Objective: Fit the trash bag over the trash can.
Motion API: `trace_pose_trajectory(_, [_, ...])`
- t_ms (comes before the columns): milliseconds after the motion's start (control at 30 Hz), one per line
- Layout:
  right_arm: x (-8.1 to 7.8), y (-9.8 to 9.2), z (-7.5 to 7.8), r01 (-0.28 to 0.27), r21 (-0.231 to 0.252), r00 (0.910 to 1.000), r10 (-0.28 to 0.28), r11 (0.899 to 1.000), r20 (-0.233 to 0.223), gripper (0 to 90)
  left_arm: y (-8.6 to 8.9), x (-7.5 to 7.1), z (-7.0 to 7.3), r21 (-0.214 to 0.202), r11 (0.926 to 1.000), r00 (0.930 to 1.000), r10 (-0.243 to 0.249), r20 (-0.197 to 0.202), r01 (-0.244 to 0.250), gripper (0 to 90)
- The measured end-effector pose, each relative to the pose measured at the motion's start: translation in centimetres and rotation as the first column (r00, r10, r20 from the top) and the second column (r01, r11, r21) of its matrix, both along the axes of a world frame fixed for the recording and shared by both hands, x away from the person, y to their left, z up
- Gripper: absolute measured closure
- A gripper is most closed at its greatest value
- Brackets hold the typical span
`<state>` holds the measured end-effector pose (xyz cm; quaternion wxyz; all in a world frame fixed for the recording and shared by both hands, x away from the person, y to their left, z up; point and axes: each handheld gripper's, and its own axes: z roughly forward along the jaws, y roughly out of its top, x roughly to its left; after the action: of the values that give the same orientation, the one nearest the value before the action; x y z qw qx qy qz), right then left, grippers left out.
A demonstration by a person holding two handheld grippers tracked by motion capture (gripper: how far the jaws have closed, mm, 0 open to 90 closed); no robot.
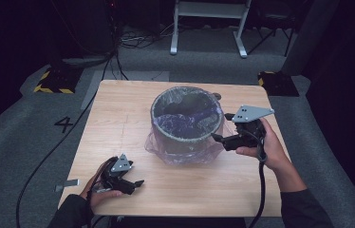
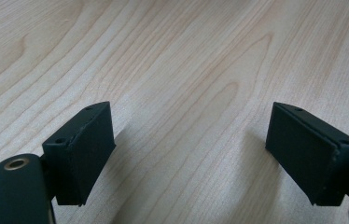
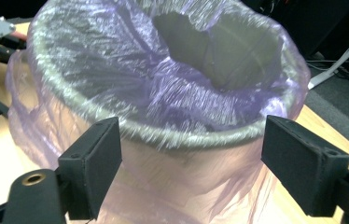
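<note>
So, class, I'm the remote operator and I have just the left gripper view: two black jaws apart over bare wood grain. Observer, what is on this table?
Observer: A grey bin lined with a purple plastic bag stands mid-table.
Operator: Where is the other gripper?
Observer: The right gripper is at the bin's right side, aimed at its rim.
Operator: Is it gripping the bag?
Observer: No; in the right gripper view its jaws stand apart, short of the plastic.
Operator: And how does the bag sit?
Observer: It is folded over the rim and bunches on the wooden table around the base.
</note>
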<state>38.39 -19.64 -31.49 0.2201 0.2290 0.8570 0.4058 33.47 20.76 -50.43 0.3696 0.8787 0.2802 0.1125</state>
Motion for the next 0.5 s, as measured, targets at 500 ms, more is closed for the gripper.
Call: trace_pose_trajectory(500, [-0.6, -0.5, -1.2, 0.007, -0.07, 1.0, -0.007, 0.998, 0.005, 20.0, 0.0, 0.0, 0.0, 0.0, 1.0, 1.0, 0.0, 0.0, 0.0, 15.0])
